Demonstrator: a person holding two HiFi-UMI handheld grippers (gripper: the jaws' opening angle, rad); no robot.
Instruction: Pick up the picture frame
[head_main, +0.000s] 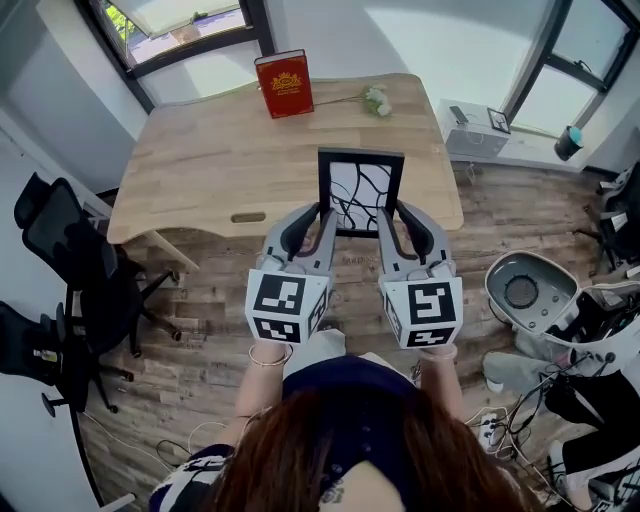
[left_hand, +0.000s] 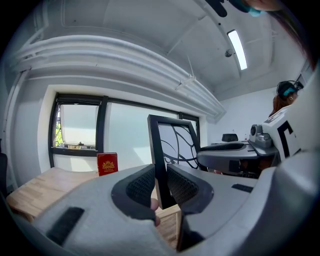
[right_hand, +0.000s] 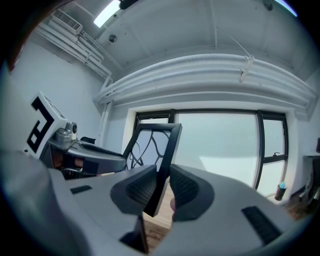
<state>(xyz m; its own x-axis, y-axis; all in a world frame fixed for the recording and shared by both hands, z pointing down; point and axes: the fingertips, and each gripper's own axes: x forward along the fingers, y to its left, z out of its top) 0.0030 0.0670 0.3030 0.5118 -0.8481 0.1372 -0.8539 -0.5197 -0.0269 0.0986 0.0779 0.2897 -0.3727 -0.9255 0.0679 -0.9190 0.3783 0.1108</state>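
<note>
- The picture frame (head_main: 360, 190) stands upright between the two tools, over the near edge of the wooden tabletop (head_main: 200, 160). It is a black frame around a pattern of dark branching lines.
- The left hand-held gripper (head_main: 318, 215) has its jaws partly closed on the frame's left rail. In the left gripper view both ribbed pads (left_hand: 141, 186) press against that rail, low down near the corner.
- The right hand-held gripper (head_main: 396, 212) clamps the right rail in the same way. In the right gripper view the rail runs up between its pads (right_hand: 186, 189).
- In both gripper views the frame's bottom corner shows with wood below it and no visible contact, so the frame looks to be lifted clear, though the gap is hard to judge.
- The grasp is made and the lift appears to be under way or done. What may remain is raising the frame further.
- A red book (head_main: 284, 84) stands at the far edge of the tabletop, well apart from the frame.
</note>
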